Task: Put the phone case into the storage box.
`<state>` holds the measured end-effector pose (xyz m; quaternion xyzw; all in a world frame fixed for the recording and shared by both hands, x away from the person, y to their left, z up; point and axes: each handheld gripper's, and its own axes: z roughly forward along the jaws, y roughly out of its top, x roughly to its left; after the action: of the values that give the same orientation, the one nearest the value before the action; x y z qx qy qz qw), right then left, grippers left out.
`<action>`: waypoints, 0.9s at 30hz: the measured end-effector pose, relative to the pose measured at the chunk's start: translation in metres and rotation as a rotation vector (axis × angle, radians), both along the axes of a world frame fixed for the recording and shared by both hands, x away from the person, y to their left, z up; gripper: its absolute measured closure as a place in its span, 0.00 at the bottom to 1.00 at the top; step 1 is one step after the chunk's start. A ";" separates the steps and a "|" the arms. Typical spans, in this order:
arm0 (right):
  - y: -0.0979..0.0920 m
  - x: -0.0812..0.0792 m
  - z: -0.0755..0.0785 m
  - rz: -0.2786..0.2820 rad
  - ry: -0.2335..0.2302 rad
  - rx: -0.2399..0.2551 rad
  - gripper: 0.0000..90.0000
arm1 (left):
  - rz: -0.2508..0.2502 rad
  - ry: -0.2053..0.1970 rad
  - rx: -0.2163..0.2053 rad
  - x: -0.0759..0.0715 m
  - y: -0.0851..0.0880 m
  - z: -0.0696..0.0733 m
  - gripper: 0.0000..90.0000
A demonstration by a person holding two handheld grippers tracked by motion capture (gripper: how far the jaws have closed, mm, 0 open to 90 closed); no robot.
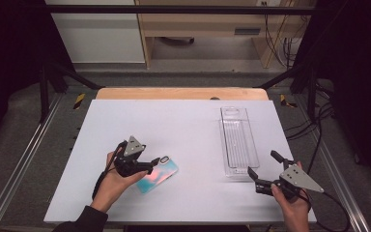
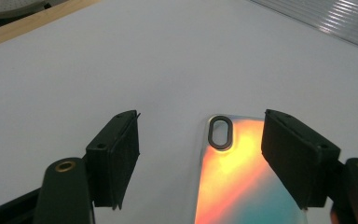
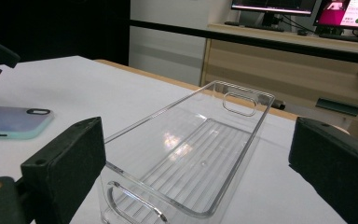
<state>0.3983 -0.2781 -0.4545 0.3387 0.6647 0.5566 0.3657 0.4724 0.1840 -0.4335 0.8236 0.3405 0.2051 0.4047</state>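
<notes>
My left claw [image 1: 155, 163] hung open over the phone case [image 1: 157, 175] lying flat on the bench [image 1: 183, 125], pads off it; its lower end was cut off from my left-claw view; right claw [image 1: 262, 168] gaped open, just short of the clear tray [image 1: 238, 141].
</notes>
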 end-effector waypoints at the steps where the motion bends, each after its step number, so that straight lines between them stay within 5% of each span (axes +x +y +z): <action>1: 0.000 0.000 0.000 0.000 0.000 0.001 0.05 | 0.000 0.000 0.000 0.000 0.001 0.000 0.29; 17: 0.000 0.000 0.000 0.000 0.002 0.001 0.05 | -0.023 0.017 -0.007 0.000 0.005 -0.005 0.19; 27: 0.000 0.000 0.000 0.001 -0.001 -0.001 0.05 | -0.069 0.068 0.015 -0.001 0.005 -0.011 0.12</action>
<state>0.3983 -0.2780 -0.4545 0.3380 0.6651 0.5563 0.3660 0.4716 0.1891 -0.4442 0.8442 0.3238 0.1656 0.3937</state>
